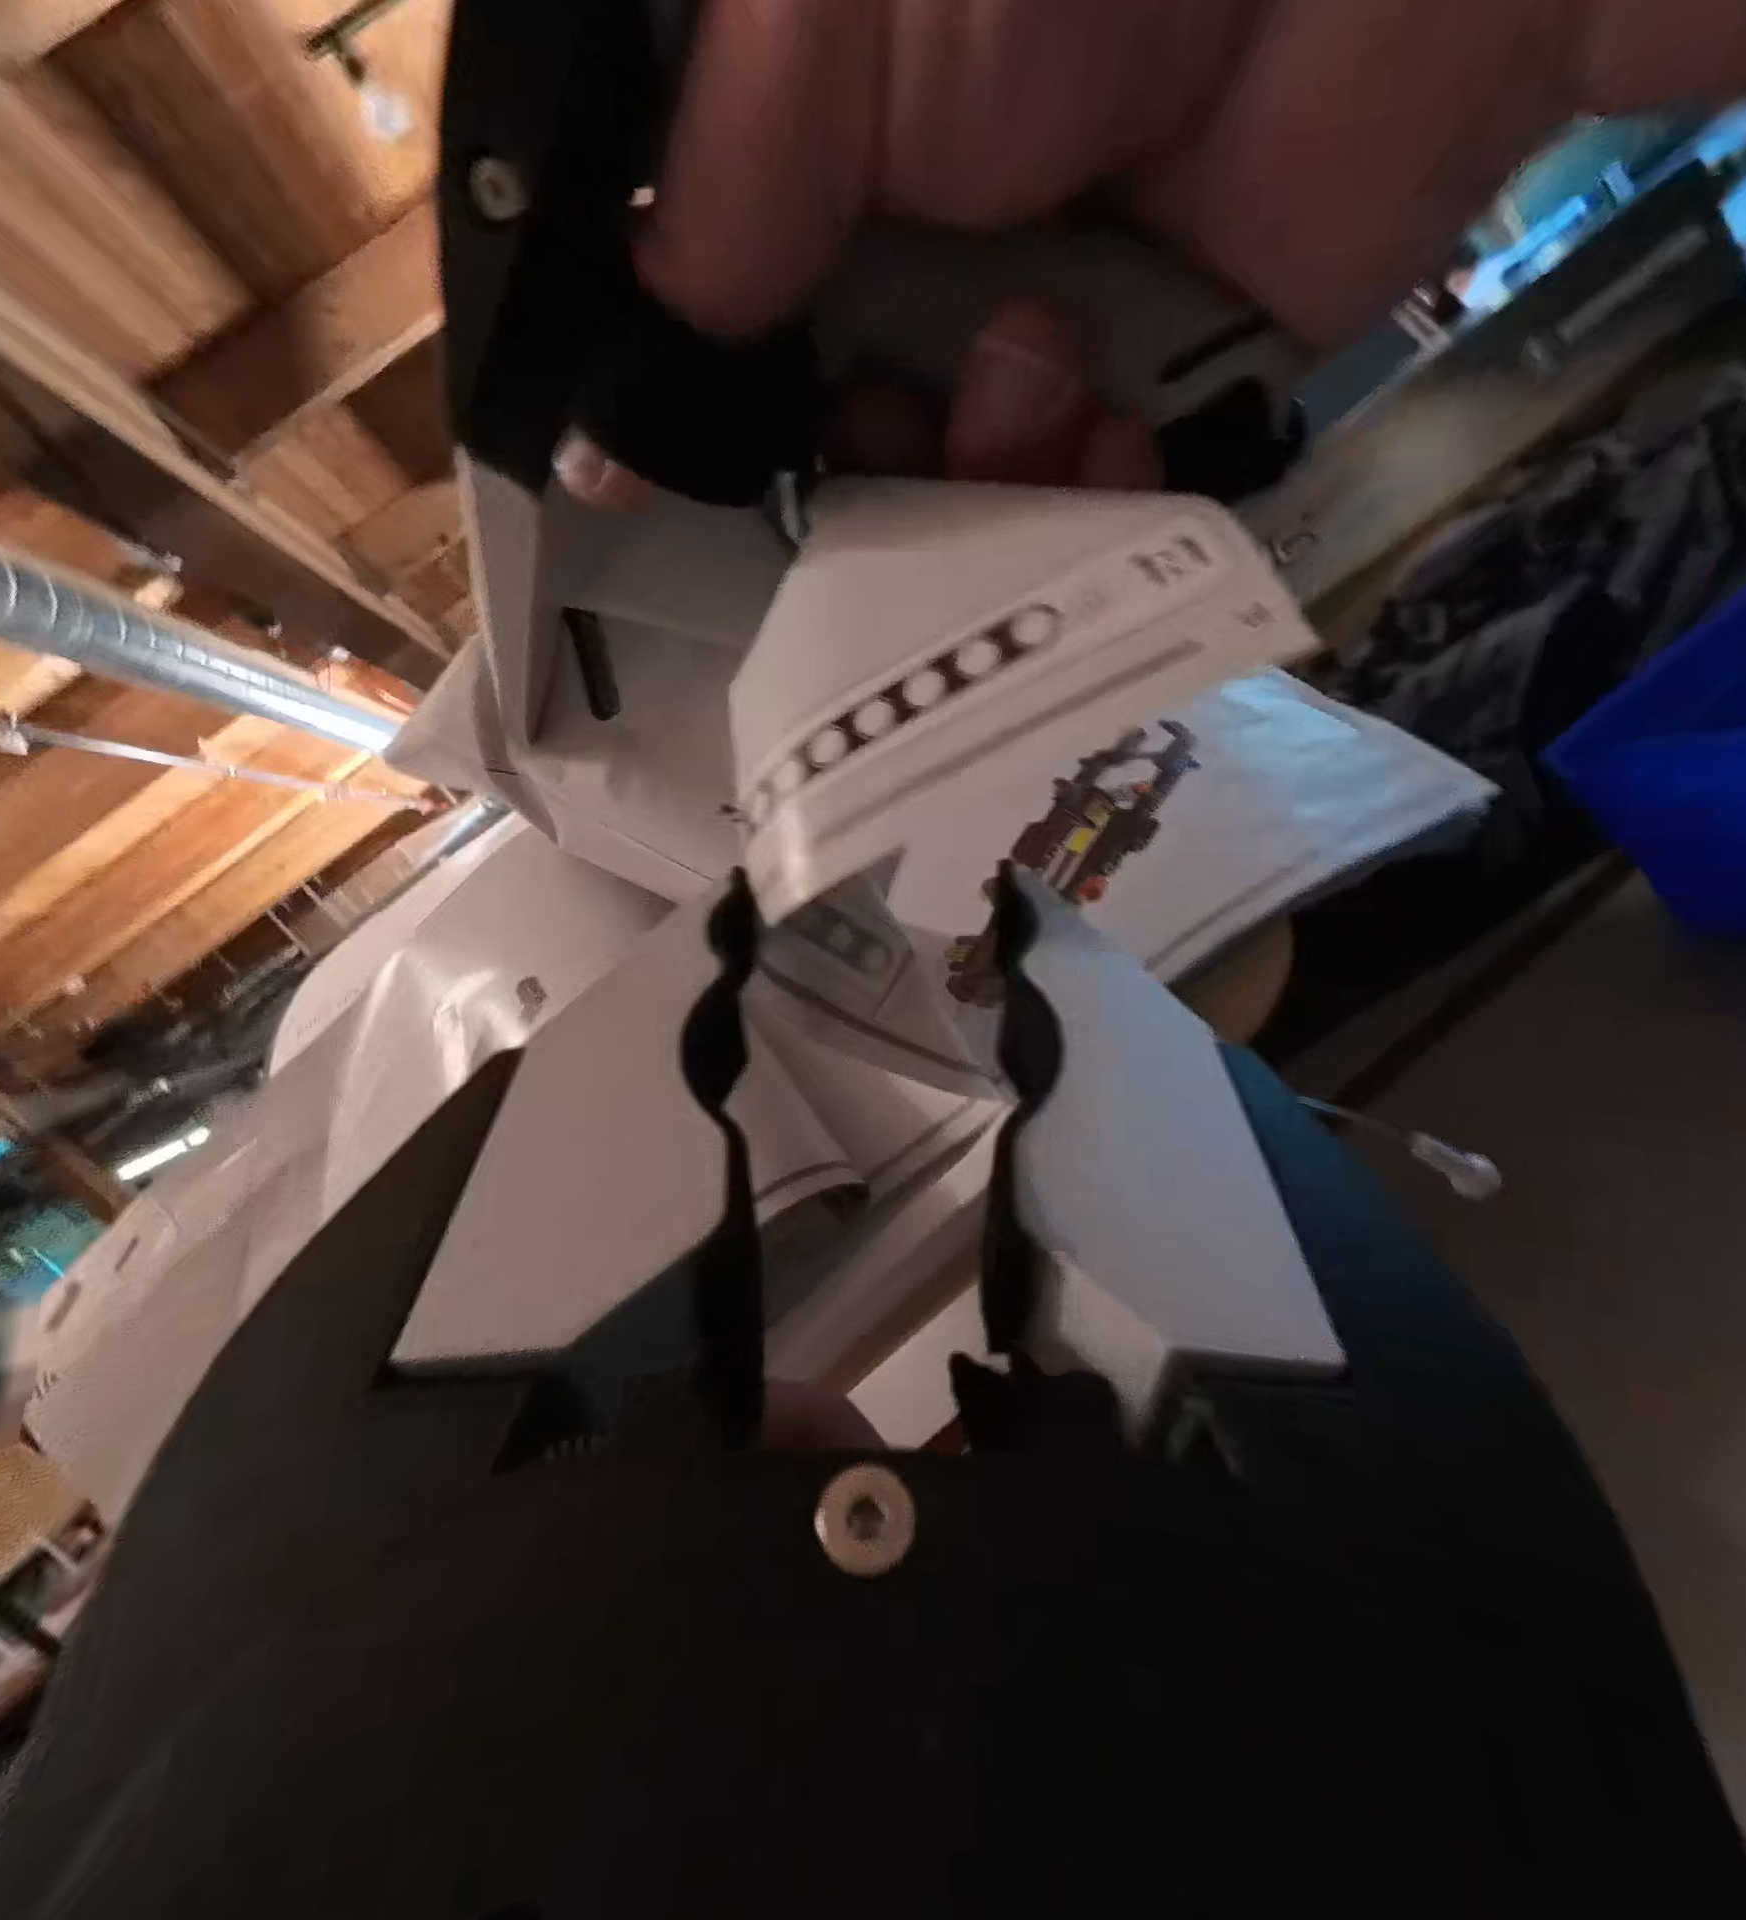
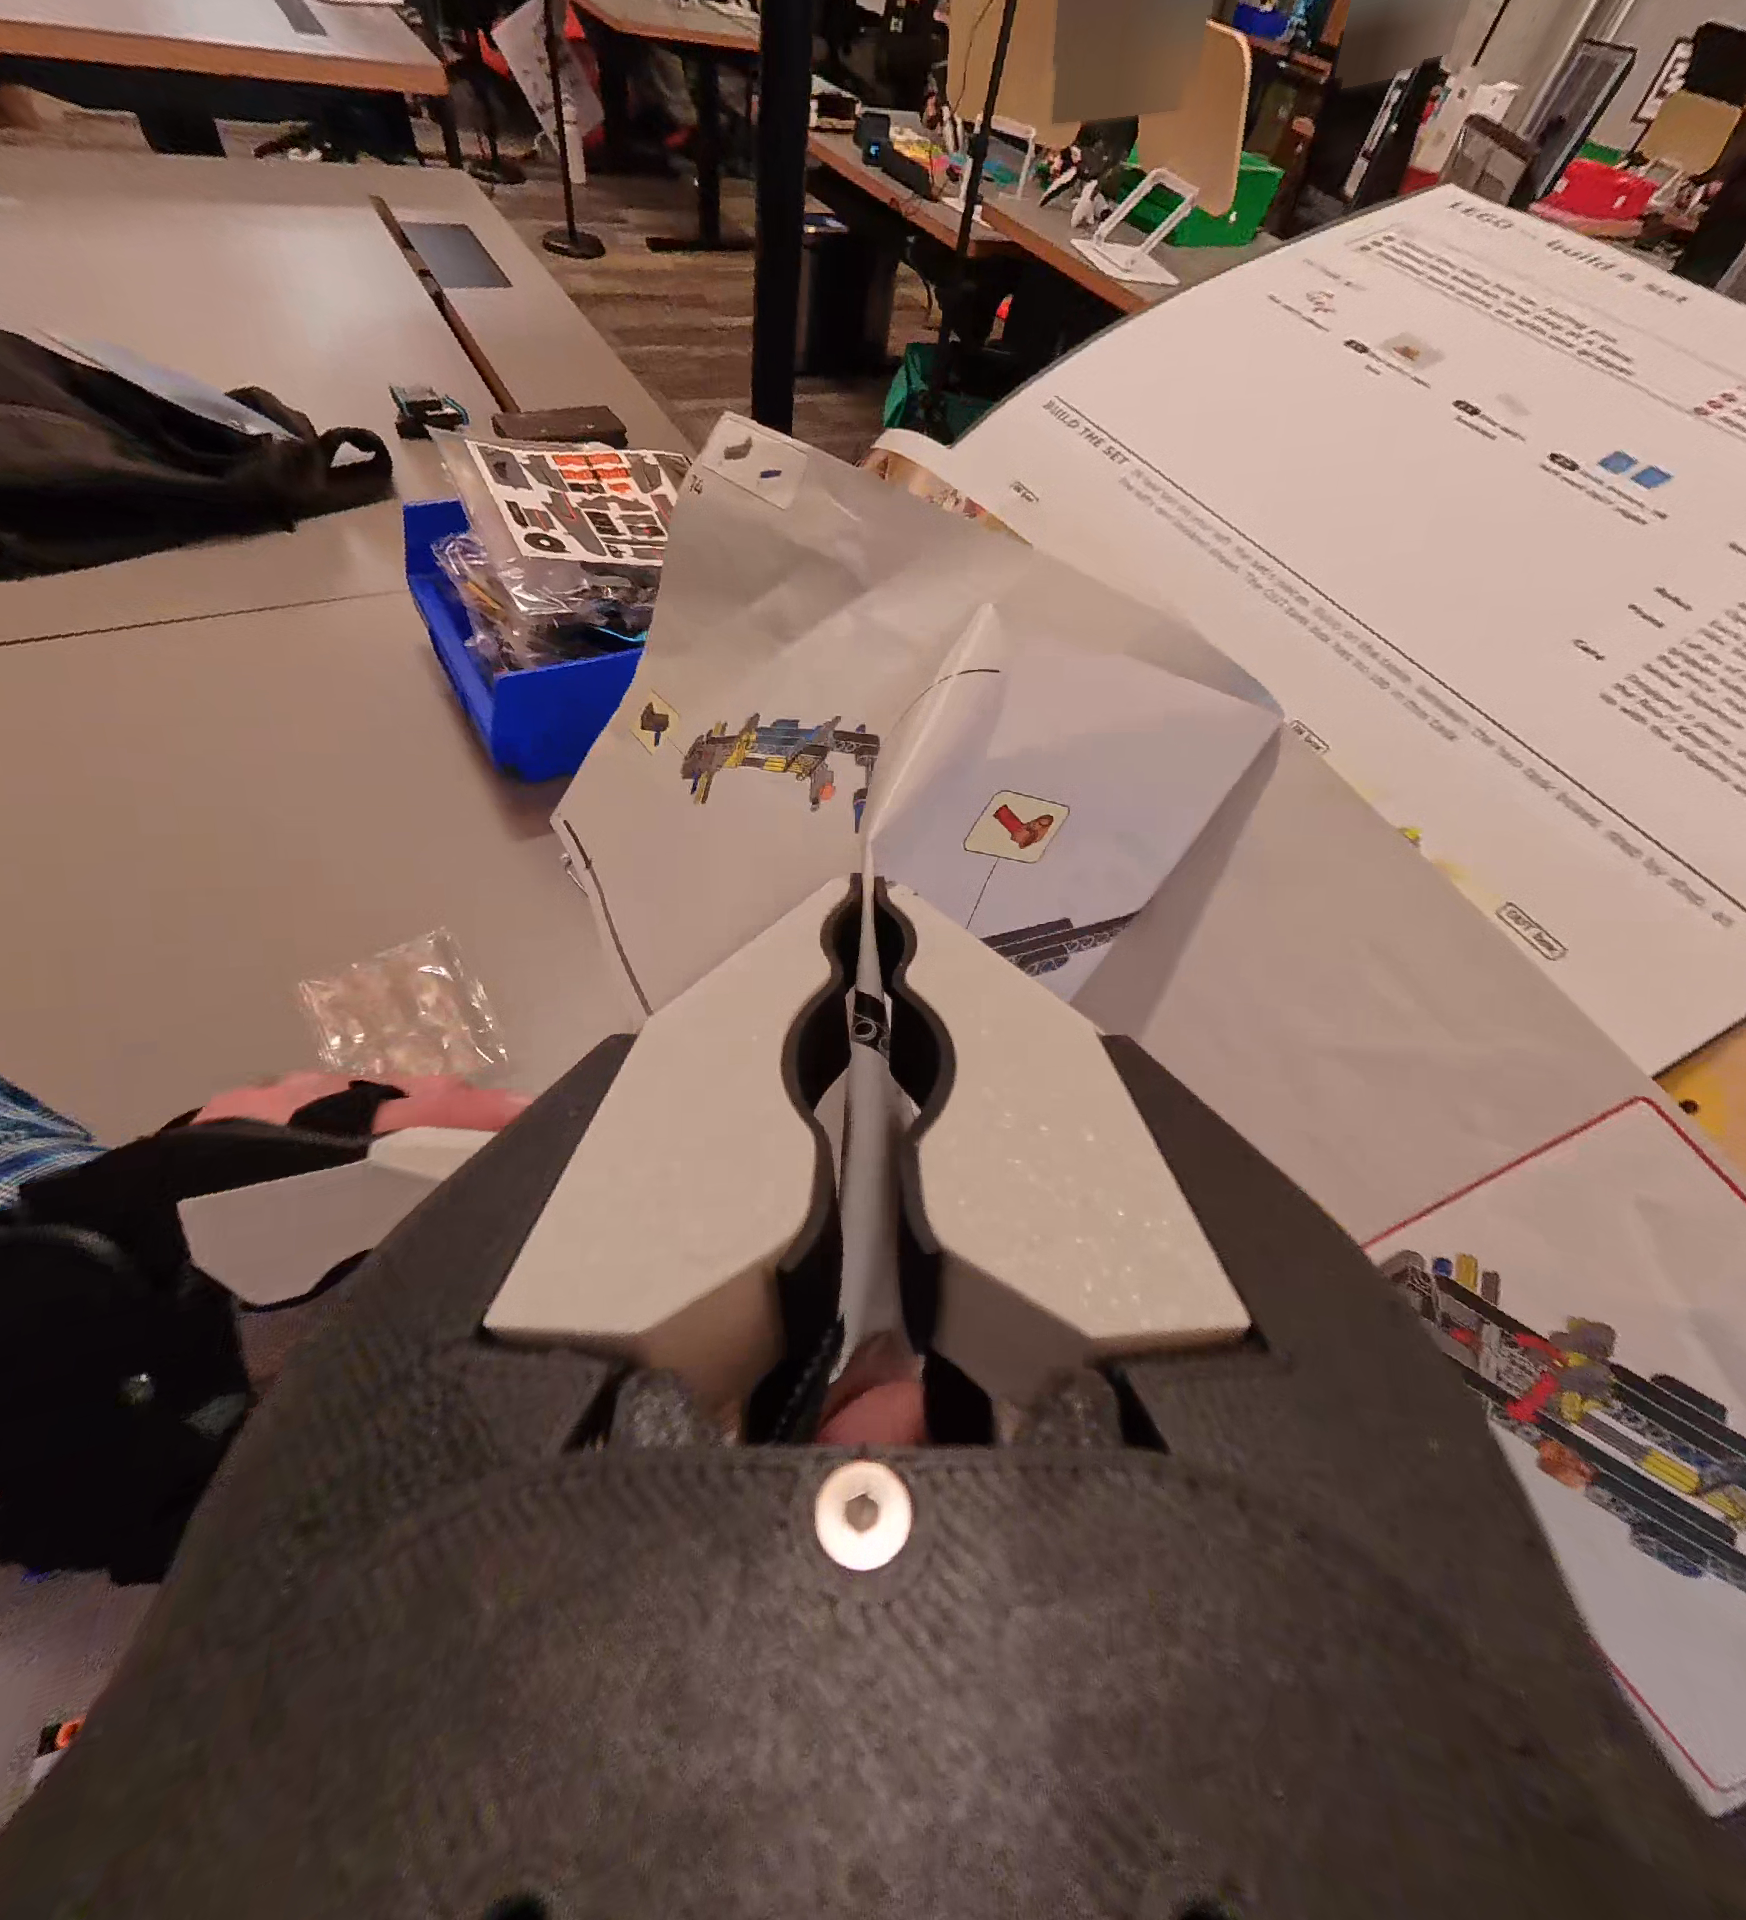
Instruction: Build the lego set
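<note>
Worktop [image 2: 173,831]: grey, fills frame left.
Instruction booklet [image 2: 952,707]: frame centre, lifted off it; thin, limp, creases and tears easily; take by the page edge.
Blue bin [image 2: 547,707]: upper left, bagged lego pieces inside.
Right tool [image 2: 864,894]: clamped on a page.
Left tool [image 1: 869,894]: fingers apart, holding nothing, pages just ahead.

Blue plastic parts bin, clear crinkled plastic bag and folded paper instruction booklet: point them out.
Blue plastic parts bin [image 2: 547,717]: right wrist view, its near outer wall.
Clear crinkled plastic bag [image 2: 399,1006]: right wrist view, its middle.
Folded paper instruction booklet [image 2: 796,634]: right wrist view, bare upper page.
</note>
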The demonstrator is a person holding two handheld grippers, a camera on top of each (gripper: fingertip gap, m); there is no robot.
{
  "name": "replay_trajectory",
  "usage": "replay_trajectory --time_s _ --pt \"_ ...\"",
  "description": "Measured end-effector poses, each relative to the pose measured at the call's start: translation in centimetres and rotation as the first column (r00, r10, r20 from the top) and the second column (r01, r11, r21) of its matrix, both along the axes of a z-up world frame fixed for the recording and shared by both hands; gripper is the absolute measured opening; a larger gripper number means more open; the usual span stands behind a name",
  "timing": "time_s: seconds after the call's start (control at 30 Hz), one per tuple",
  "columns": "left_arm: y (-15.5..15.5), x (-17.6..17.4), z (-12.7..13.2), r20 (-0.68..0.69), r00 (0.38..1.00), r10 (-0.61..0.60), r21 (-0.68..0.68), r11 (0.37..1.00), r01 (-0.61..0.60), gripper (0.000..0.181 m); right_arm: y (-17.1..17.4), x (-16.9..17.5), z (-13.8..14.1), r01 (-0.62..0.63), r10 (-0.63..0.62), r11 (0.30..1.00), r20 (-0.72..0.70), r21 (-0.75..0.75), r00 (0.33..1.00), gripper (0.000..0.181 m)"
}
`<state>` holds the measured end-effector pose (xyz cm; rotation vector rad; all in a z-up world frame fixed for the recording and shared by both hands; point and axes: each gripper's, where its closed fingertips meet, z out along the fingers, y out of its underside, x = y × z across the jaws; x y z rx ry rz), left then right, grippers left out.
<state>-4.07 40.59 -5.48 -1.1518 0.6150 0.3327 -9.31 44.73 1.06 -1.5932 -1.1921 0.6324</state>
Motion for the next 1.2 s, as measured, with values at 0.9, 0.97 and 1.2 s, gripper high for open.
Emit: replay_trajectory --time_s 0.9,0.97,1.2 --pt "0.7 -19.3 -0.9 0.88 0.376 -0.291 0.059 0.851 0.522 0.028 3.1 -7.7 -6.4 -0.12 -0.048 0.866 0.32 0.485 0.946 0.03" --pt "0.9 -20.5 -1.0 0.883 0.373 -0.285 0.051 0.849 0.526 0.029 4.2 -8.1 -6.7 -0.104 -0.089 0.854 0.34 0.511 0.936 0.028" --pt "2.7 -24.5 -2.1 0.886 0.426 -0.185 -0.047 0.877 0.478 0.0 4.8 -8.7 -5.5 -0.048 -0.127 0.838 0.28 0.544 0.951 0.034"
